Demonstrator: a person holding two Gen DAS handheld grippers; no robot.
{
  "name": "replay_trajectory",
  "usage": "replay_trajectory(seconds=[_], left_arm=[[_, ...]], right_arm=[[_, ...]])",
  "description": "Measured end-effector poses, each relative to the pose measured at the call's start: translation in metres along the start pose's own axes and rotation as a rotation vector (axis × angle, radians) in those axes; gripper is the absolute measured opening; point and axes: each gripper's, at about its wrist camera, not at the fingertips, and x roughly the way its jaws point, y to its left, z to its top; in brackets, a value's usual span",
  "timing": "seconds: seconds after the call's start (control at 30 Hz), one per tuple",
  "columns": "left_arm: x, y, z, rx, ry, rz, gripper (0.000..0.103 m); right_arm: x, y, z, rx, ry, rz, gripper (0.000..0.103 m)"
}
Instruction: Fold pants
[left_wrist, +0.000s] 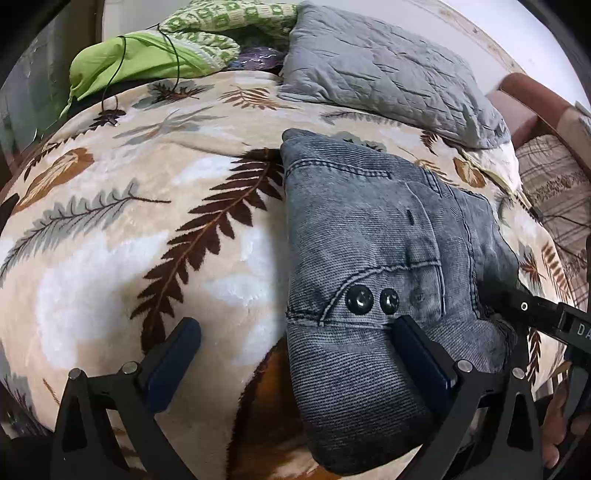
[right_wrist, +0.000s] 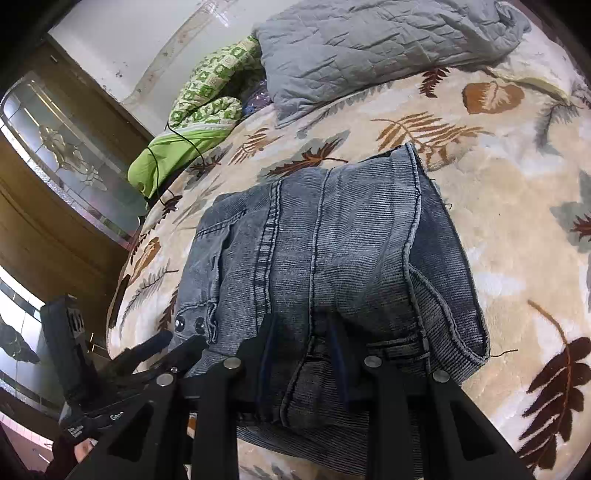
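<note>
On plush leaf-print blanket, folded ribbed grey denim pants, right gripper pinching edge

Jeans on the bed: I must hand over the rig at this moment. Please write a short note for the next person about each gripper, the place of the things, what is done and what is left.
Left gripper: jaws wide open, holding nothing; one finger rests at the waistband end of the jeans, near the two dark buttons.
Right gripper: closed on a thick fold at the near edge of the jeans.
Jeans: a compact folded bundle on the leaf-print blanket; grey quilt lies behind.
Done: the pants look folded several times.
Left: probably release the right grip and flatten the bundle.
</note>
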Motion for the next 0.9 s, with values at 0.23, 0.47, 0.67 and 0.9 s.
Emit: replay_trajectory(seconds=[0.23,0.47,0.67,0.9], left_arm=[[-0.013,0.001,-0.002,0.048,0.000,-0.015,0.103],[-0.043,-0.027,0.006,0.257,-0.180,0.221,0.103],[-0.078,-0.008,0.022,0.150,-0.295,0.229,0.103],[-0.110,0.004,0.016,0.110,-0.391,0.316,0.103]], right_arm=[[-0.004,0.002,-0.007,-0.024,-0.018,-0.005,0.032],[-0.010,0.000,-0.009,-0.005,-0.010,-0.008,0.032],[-0.034,0.013,-0.002,-0.051,-0.096,-0.103,0.032],[-0.085,0.045,-0.003,-0.184,-0.291,-0.172,0.067]])
